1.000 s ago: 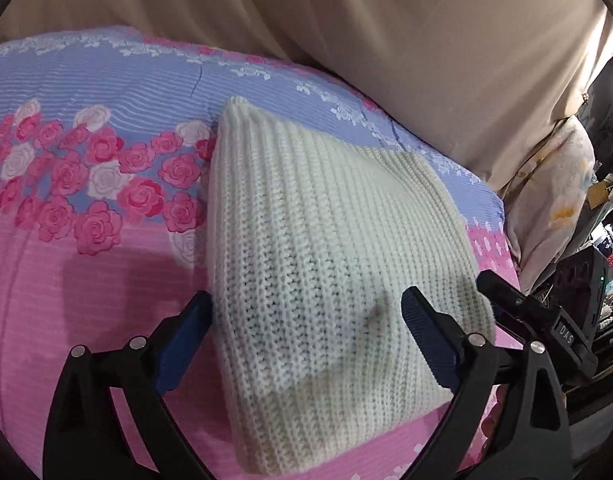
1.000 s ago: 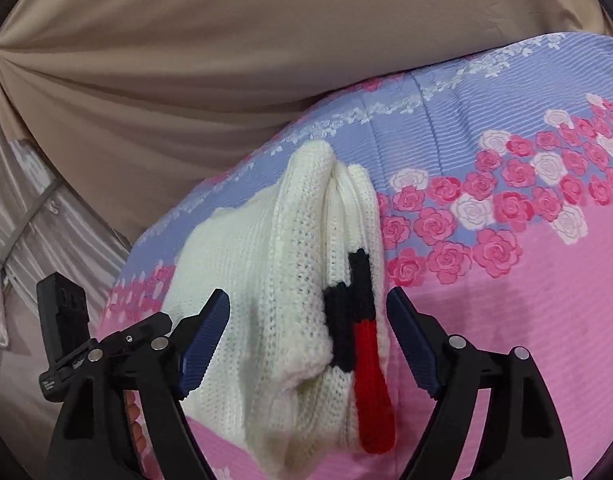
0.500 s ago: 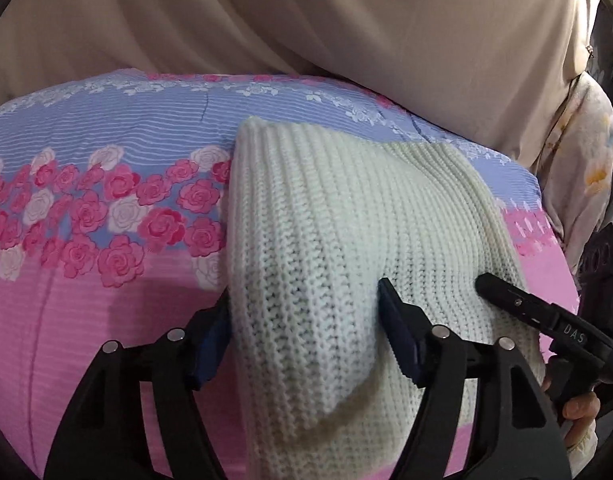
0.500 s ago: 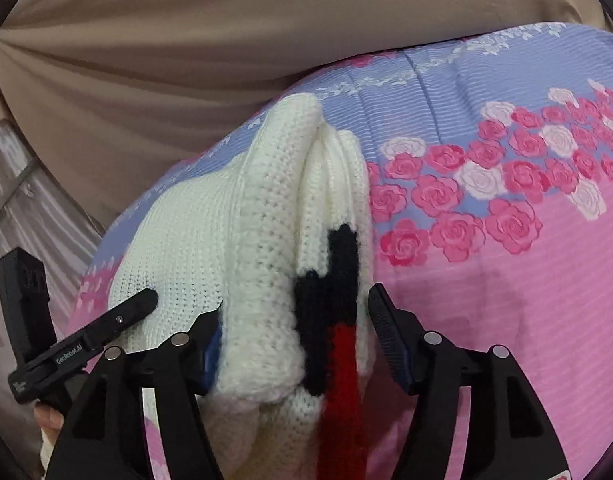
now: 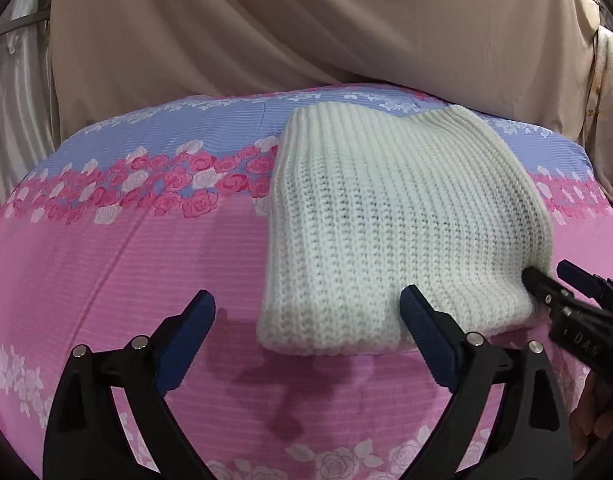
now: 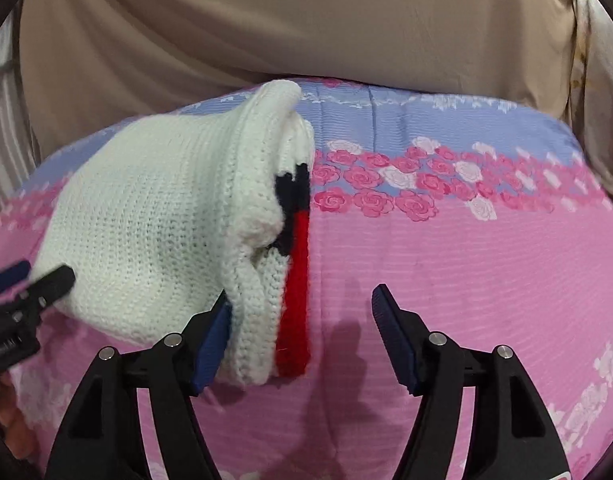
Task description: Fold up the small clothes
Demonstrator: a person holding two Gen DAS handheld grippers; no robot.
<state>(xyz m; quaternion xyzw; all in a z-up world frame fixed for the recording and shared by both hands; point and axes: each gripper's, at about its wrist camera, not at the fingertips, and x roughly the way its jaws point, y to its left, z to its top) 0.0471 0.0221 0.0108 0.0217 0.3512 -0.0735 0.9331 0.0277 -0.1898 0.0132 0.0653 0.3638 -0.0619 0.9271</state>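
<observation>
A folded cream knit sweater [image 5: 386, 220] lies on the pink and blue rose-print bedsheet [image 5: 126, 260]. My left gripper [image 5: 306, 292] is opening wide at the sweater's near edge. Its right pad [image 5: 422, 320] overlaps that edge and its left pad is over bare sheet. In the right wrist view the sweater [image 6: 146, 220] shows a red and black stripe [image 6: 296, 280] along its folded side. My right gripper [image 6: 300, 292] is opening with that striped side between its fingers. Its left pad [image 6: 214, 336] rests against the knit and its right pad stands clear. Each gripper appears at the edge of the other's view.
A beige curtain [image 5: 306, 20] hangs behind the bed. Bare pink sheet [image 6: 466, 280] spreads to the right of the sweater in the right wrist view. A hand [image 5: 594, 420] holds the right gripper's handle at the lower right.
Half a second ago both grippers pinched the sweater's near edge. Both have since let go, opened and drawn back, and the sweater has settled flat on the sheet.
</observation>
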